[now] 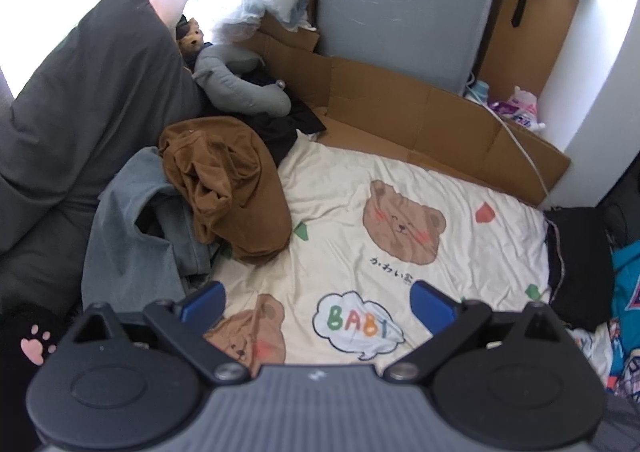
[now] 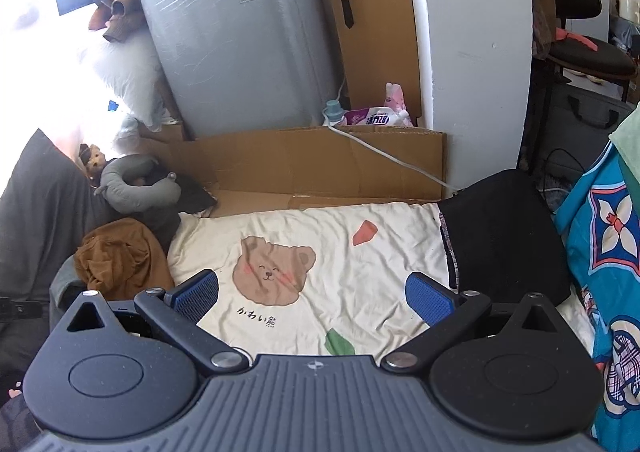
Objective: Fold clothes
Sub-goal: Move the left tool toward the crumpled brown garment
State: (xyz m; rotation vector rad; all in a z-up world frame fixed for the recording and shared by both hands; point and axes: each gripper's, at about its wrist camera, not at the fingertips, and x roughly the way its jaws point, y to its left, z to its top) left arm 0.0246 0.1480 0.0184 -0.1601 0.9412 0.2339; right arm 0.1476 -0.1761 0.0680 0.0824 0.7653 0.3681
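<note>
crumpled brown garment (image 1: 228,188) heaped on a grey-blue garment (image 1: 136,248), at the left edge of a cream bear-print sheet (image 1: 460,252). left gripper (image 1: 316,302) and right gripper (image 2: 312,292) hover over the bare sheet, jaws spread wide, holding nothing. beyond: flattened cardboard (image 1: 420,112), a grey appliance (image 2: 240,40), a dark pillow (image 1: 88,100).

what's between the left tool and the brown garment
Nothing visible. The left tool hangs open over bare bear-print sheet; the brown garment lies ahead to its left, atop the grey garment.
</note>
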